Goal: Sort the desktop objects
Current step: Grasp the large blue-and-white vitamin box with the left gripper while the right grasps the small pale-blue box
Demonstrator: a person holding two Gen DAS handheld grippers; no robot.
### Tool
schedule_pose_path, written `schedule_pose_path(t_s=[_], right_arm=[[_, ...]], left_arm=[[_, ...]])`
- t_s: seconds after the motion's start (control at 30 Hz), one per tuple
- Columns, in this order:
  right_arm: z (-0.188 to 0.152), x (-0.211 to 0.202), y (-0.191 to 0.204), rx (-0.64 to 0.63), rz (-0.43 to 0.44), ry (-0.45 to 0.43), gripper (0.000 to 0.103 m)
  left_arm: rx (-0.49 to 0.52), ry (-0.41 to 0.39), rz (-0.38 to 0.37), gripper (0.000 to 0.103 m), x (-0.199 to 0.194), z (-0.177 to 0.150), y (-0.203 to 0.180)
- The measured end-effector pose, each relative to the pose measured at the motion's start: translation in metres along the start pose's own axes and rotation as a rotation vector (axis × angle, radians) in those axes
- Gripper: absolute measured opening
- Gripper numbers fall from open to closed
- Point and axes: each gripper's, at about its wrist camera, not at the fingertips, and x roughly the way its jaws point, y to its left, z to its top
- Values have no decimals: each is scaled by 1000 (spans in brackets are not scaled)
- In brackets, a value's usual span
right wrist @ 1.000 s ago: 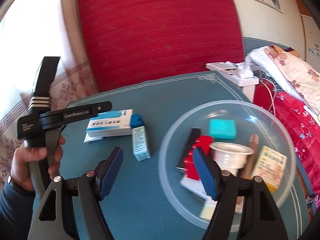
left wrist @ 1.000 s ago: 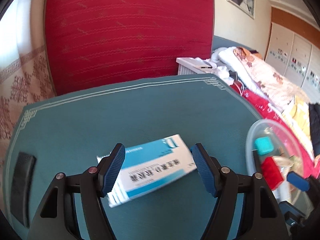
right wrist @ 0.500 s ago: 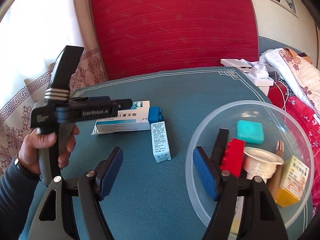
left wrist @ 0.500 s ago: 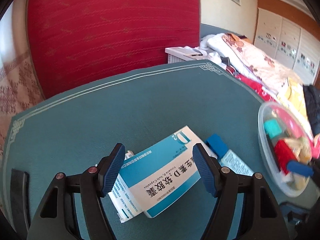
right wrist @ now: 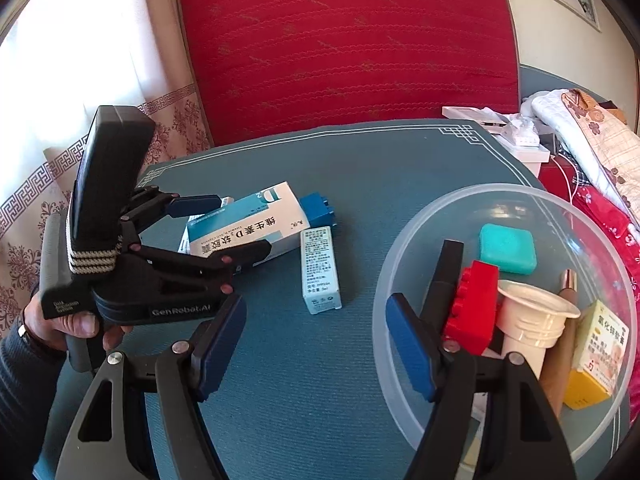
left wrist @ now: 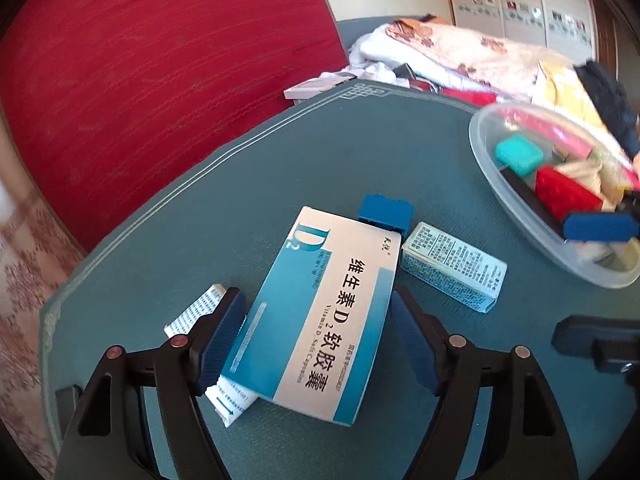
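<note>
A blue-and-white vitamin D2 box (left wrist: 320,312) lies on the teal table mat (left wrist: 280,160), on top of a folded leaflet (left wrist: 200,308). My left gripper (left wrist: 316,336) is open, its pads on either side of the box; it also shows in the right wrist view (right wrist: 224,228). A blue brick (left wrist: 386,212) and a small pale medicine box (left wrist: 452,266) lie just beyond. My right gripper (right wrist: 316,344) is open and empty above the mat, beside the clear plastic bowl (right wrist: 400,280) holding sorted items.
The bowl holds a red brick (right wrist: 474,304), a teal case (right wrist: 508,248), a white cup (right wrist: 532,320), a yellow box (right wrist: 596,356) and a black bar (right wrist: 448,268). A red headboard (right wrist: 340,40) stands behind the table. A bed (right wrist: 588,136) lies to the right.
My left gripper has swung right and come down around the vitamin D2 box, its pads now at the box's sides. The right gripper has shifted left, the bowl now further right in its view.
</note>
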Motion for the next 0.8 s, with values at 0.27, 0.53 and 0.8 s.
schedule_pose_path(t_s=[0.27,0.53,0.8], right_arm=[[6,5,-1,-20,-6,1,76],[15,19,8,-73,6,11,74],[23,52,19,-119,-28,56,52]], left_arm=[[-32,6,45,77,12,2,-7],[-278,10,95,72,-1,-14,23],[-453,-75,142,68,-54,-38,45]])
